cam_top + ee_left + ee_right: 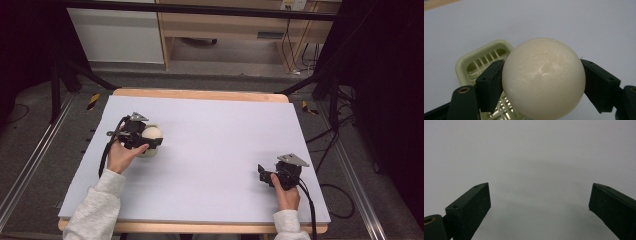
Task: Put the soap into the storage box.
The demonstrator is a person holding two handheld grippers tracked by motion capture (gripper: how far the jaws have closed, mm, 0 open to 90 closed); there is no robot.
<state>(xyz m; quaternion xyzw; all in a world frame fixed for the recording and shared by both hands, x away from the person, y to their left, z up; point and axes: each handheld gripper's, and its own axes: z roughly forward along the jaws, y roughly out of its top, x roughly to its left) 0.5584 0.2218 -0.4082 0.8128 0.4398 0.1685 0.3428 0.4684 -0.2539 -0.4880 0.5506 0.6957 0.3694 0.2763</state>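
Note:
A cream-white ball (544,80) sits between the two black jaws of my left gripper (541,85), which is shut on it. Under and behind the ball lies a pale green slotted basket (484,58). In the high view the ball (151,133) and left gripper (150,141) are at the left of the lavender table mat (215,150), with the basket (148,152) peeking out below the ball. My right gripper (261,173) rests at the right of the mat. In the right gripper view its jaws stand wide apart over bare mat, so the right gripper (540,202) is open with nothing in it.
The mat covers a wooden table (200,94) whose edge shows at the back. Black frame legs (55,90) and cables (330,145) stand on the floor around it. A wooden cabinet (225,30) is behind.

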